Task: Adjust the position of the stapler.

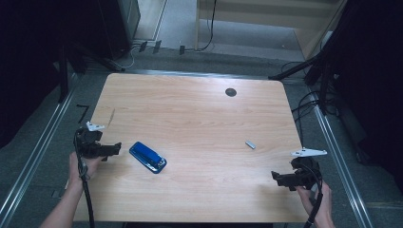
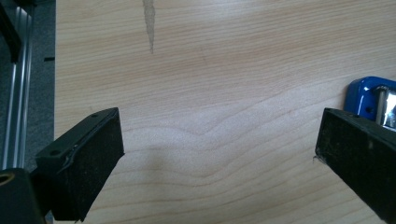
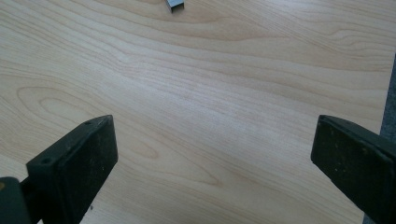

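A blue stapler [image 1: 148,157] lies flat on the wooden table [image 1: 199,114], left of centre; its blue end with a metal part [image 2: 371,98] peeks in at the right edge of the left gripper view. My left gripper [image 1: 114,149] rests just left of the stapler, open, with only bare wood between its jaws [image 2: 219,149]. A small grey strip of staples [image 1: 250,144] lies right of centre and also at the top of the right gripper view [image 3: 175,3]. My right gripper [image 1: 278,178] sits near the table's front right corner, open over bare wood [image 3: 215,154].
A dark round grommet hole [image 1: 231,92] sits near the table's far edge. Metal rails [image 1: 38,152] run along both sides of the table, with cables [image 1: 304,102] on the floor to the right. A dark streak [image 2: 149,23] marks the wood near the left edge.
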`<state>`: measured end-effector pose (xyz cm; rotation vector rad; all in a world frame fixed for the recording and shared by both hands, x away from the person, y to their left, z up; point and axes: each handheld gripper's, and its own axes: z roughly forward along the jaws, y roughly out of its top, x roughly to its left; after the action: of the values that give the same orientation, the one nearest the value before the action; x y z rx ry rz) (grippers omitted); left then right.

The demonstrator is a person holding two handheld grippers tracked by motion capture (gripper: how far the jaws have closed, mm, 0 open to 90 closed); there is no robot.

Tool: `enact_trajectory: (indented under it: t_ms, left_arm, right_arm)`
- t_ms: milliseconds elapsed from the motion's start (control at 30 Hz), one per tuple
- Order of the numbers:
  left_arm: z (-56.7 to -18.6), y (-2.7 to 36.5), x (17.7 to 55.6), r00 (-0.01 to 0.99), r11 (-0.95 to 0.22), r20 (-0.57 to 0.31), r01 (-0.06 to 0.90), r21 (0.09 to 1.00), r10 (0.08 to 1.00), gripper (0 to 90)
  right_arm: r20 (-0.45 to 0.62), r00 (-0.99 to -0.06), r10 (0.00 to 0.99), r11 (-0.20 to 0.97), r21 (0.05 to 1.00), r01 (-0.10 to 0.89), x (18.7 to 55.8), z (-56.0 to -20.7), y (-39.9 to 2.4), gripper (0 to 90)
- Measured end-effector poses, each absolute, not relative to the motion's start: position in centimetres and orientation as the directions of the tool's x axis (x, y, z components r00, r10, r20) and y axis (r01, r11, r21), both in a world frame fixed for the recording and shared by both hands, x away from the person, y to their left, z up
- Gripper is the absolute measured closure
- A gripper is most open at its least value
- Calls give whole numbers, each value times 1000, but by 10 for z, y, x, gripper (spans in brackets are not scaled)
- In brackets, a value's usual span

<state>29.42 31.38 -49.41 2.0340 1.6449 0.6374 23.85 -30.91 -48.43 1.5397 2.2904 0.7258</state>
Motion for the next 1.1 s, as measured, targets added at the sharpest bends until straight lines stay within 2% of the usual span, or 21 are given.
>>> enact_trajectory:
  t_ms: [400, 600, 733, 800, 867, 933, 1100]
  left_arm:
    - [-495, 309, 300, 196, -193, 61, 777, 599, 979, 16]
    - [-497, 304, 308, 217, -211, 64, 774, 597, 974, 78]
    - [-498, 302, 312, 247, -232, 60, 761, 606, 967, 210]
    - [-499, 300, 314, 265, -240, 52, 754, 611, 963, 318]
    - [-499, 298, 315, 283, -250, 45, 748, 615, 958, 360]
    - [-499, 296, 317, 301, -264, 46, 737, 622, 952, 454]
    - [-500, 291, 323, 344, -291, 38, 723, 627, 938, 603]
  right_arm:
    - [42, -396, 917, 311, 544, 779, 238, -484, -310, 21]
    - [37, -402, 915, 320, 541, 778, 238, -485, -310, 31]
    - [36, -403, 914, 321, 541, 777, 237, -485, -311, 39]
    - [35, -403, 914, 322, 541, 777, 237, -485, -311, 39]
    - [35, -400, 916, 320, 538, 780, 237, -486, -312, 39]
    - [37, -400, 916, 319, 539, 780, 237, -486, -313, 40]
    - [36, -400, 916, 320, 537, 781, 236, -486, -312, 40]
